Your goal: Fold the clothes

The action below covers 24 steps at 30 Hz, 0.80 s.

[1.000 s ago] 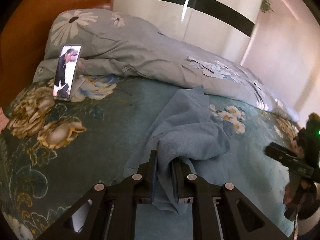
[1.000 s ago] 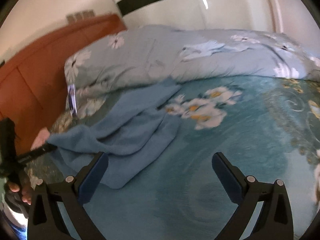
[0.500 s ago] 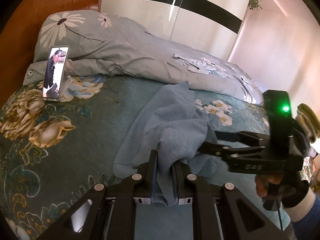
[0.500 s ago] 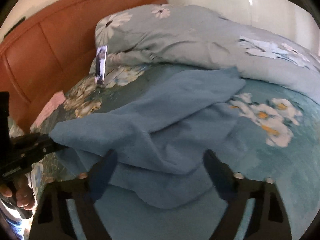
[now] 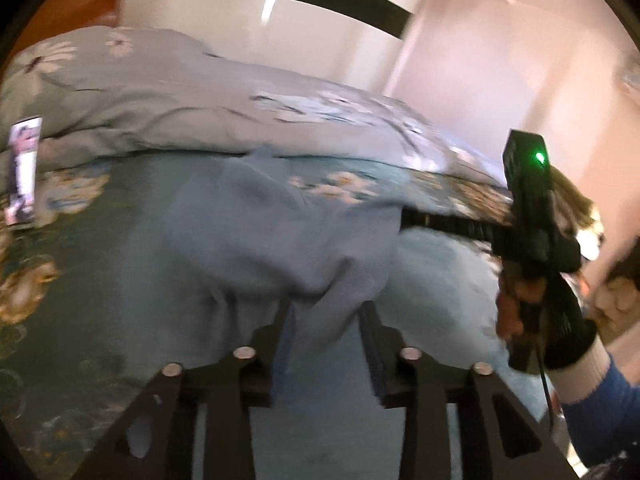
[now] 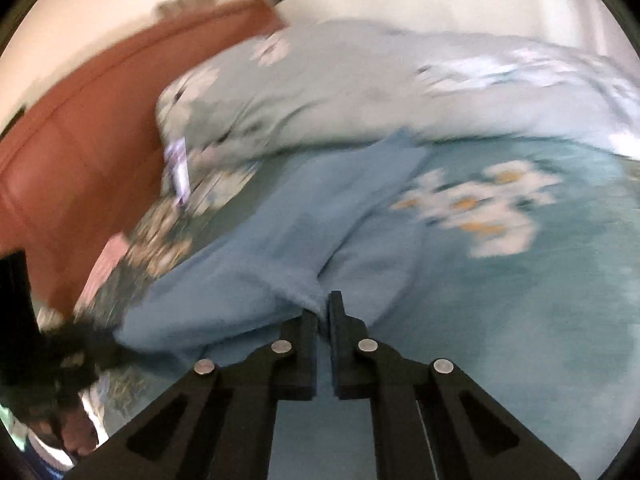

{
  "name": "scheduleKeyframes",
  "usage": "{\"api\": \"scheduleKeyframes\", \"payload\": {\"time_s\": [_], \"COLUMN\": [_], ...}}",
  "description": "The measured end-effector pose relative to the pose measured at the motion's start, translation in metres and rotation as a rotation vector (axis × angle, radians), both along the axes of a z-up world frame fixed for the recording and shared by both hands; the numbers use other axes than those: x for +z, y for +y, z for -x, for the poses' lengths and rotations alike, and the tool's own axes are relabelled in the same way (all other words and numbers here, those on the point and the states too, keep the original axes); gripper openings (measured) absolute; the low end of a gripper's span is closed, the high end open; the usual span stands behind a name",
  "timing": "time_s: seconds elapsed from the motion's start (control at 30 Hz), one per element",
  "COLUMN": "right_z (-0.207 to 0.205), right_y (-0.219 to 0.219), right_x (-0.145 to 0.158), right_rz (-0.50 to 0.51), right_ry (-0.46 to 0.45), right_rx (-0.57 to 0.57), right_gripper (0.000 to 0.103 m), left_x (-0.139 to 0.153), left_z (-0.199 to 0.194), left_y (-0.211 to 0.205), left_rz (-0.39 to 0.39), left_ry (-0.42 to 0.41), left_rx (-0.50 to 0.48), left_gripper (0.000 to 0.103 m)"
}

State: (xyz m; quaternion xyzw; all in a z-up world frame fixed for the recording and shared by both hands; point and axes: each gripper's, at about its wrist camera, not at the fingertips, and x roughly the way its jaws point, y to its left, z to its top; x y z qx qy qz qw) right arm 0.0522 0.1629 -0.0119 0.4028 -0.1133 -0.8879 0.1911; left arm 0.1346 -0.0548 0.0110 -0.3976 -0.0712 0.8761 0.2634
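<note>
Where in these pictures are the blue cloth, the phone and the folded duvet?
blue cloth (image 5: 256,240), left wrist view, its broad middle.
phone (image 5: 24,168), left wrist view, middle of its screen.
folded duvet (image 6: 360,96), right wrist view, its grey upper face.

Right wrist view, blurred. Right gripper (image 6: 323,312) fingers nearly together, pinching a fold of the blue cloth (image 6: 280,264) at their tips. Cloth lies rumpled on the teal floral bedspread (image 6: 540,300), stretching from the gripper toward the grey flowered duvet (image 6: 360,92) — its far corner reaches the duvet edge. Left gripper (image 6: 100,344) at lower left, dark and smeared, at the cloth's left edge; grip state unreadable. Phone (image 6: 178,172) stands propped against the duvet. Wooden headboard (image 6: 72,132) behind.
</note>
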Motion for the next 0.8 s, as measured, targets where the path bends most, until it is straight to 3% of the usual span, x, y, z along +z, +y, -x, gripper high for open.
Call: {"api": "scheduleKeyframes", "payload": {"time_s": [0.13,0.3,0.53,0.67,0.8], "right_z": [-0.013,-0.048,-0.11,-0.121,-0.13], "right_y": [0.068,0.156,0.249,0.26,0.248], "right_x": [0.014,0.028,0.004,-0.016,-0.012], "right_rz": [-0.015,-0.029,-0.013,0.005,-0.067], "right_ry": [0.03,0.056,-0.009,-0.076,-0.079], "right_rx": [-0.181,-0.378,-0.64,-0.656,-0.63], "right_gripper": [0.004,0.004,0.004,0.004,0.006], "left_x": [0.001,-0.003,-0.02,-0.032,-0.046], "left_z": [-0.002,0.007,0.043,0.069,0.083], "left_y": [0.028,0.04,0.061,0.092,0.127], "left_rz": [-0.012,0.006,-0.007,-0.052,0.012], "left_ry": [0.0,-0.014,-0.078,-0.141,-0.176], "left_rx": [-0.086,-0.082,-0.049,-0.08,-0.092], "left_gripper": [0.053,0.055,0.055,0.055,0.055]}}
